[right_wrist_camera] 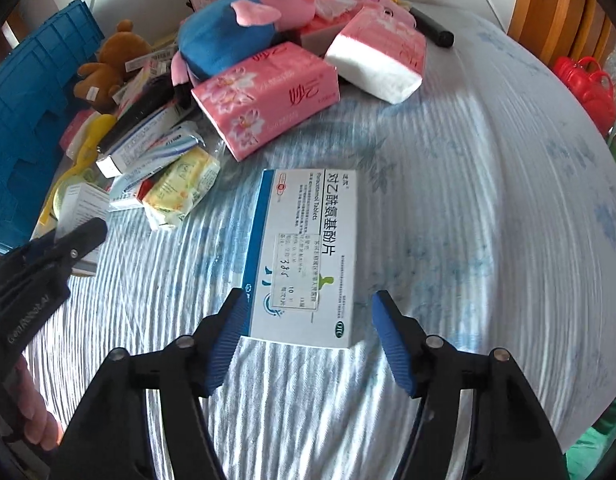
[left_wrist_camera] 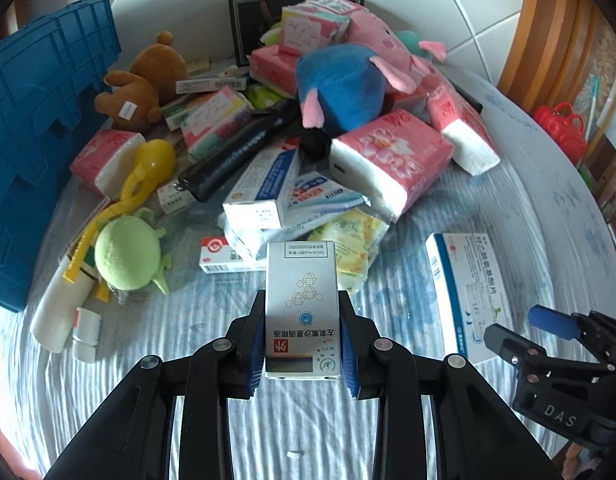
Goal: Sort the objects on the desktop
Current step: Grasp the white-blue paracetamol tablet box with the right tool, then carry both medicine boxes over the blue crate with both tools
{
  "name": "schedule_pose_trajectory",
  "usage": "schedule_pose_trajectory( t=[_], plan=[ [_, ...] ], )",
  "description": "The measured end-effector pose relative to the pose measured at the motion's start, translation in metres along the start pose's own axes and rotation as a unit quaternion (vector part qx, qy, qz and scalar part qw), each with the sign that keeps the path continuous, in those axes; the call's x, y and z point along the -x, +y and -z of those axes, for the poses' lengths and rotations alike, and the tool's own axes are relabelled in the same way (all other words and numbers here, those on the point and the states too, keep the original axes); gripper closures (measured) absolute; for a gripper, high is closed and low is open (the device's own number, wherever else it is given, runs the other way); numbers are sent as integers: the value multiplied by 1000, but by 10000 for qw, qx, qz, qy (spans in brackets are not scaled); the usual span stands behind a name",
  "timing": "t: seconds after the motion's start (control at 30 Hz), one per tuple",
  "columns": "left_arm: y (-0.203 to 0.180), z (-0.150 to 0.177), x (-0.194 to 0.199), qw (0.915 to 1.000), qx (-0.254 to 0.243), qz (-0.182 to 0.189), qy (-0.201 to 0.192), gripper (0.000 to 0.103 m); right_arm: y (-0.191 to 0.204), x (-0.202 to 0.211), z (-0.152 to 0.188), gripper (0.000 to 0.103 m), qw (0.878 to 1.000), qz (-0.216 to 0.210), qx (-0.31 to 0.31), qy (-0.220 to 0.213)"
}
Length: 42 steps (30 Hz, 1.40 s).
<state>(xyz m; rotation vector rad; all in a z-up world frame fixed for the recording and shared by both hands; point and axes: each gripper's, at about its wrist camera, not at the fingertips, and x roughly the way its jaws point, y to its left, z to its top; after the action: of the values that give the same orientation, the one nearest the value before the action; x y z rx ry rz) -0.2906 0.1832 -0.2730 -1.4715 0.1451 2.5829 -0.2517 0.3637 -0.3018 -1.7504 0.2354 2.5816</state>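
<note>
Left tool is pinching a small grey cardboard box between ribbed blue pads, lifting it clear of the worktop. Right tool is sitting spread, straddling the near end of a flat white-and-blue pill box lying on the wrinkled striped cloth. Behind, soft toys, pink tissue packs and cartons are overlapping, half hiding one another.
</note>
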Motion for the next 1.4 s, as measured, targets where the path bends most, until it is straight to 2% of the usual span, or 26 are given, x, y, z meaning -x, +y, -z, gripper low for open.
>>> schedule_pose_trajectory(
  t=[0.23, 0.37, 0.63, 0.7, 0.97, 1.4],
  plan=[
    [-4, -4, -19, 9998, -122, 64, 145, 72, 5, -20, -12, 39, 9999, 82, -83, 124],
    [-7, -9, -34, 9994, -167, 120, 263, 72, 7, -31, -20, 21, 9996, 166, -99, 197],
    [-7, -17, -50, 9989, -232, 168, 375, 72, 12, -49, -32, 20, 9989, 354, -47, 289],
    [-8, -18, -50, 9988, -246, 192, 369, 72, 16, -48, -33, 30, 9985, 473, 36, 286],
    [-9, -18, -38, 9989, -303, 253, 254, 72, 17, -30, -30, 31, 9991, 401, -35, 138],
    [10, -26, 37, 9988, -69, 65, -484, 72, 61, 51, -41, 31, 9954, 147, 459, -831]
  ],
)
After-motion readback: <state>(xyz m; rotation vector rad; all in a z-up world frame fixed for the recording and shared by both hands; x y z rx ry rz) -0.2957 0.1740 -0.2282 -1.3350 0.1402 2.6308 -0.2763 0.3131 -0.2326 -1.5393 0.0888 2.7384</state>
